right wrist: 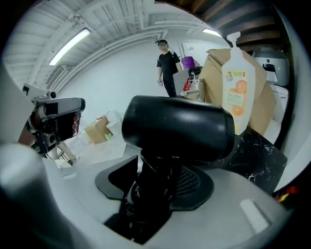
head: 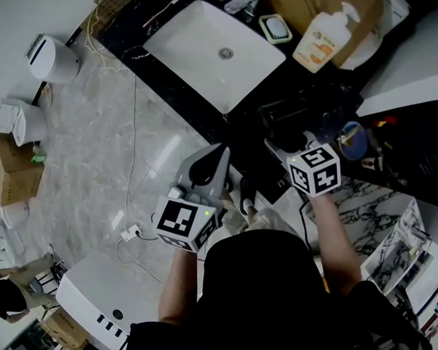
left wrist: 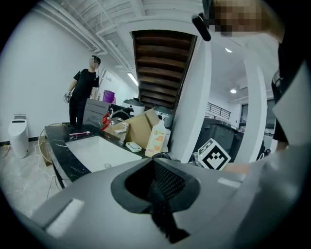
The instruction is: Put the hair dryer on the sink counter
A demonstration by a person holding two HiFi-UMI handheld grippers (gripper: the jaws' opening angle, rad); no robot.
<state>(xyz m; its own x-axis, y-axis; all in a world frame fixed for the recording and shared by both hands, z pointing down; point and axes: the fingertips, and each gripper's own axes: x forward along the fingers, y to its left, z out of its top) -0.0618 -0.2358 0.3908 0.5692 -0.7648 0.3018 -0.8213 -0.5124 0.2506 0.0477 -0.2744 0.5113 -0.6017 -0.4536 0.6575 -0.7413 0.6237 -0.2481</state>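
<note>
**Hair dryer held over the sink surface, not yet let go**

At the left, the left gripper (head: 217, 162) is kept clenched on nothing. In the left gripper view its pads (left wrist: 170, 182) are seen pressed together with only air ahead. It hangs over the marble floor (head: 94, 140), just off the near edge of the black surface (head: 179, 92). This is judged to be a parking place that leaves the way free for the other hand.

Further right, the white basin (head: 213, 51) is set into that surface. Right of the basin, the hair dryer (head: 285, 120) is held above the dark stone by the right gripper (head: 296, 142), near the soap bottle (head: 325, 35). The spot appears chosen because it is bare, between the basin and the clutter at the far right.

In the head view the position over the surface is shown, but the dryer is black on black. Whether it rests on the stone cannot be told there. The hold is made plain only in the right gripper view. There the handle, with what looks like wound cord, is clamped between the jaws, and the barrel (right wrist: 180, 127) stands crosswise above them. A grasp by the handle is judged to keep the barrel level for laying down.
</note>
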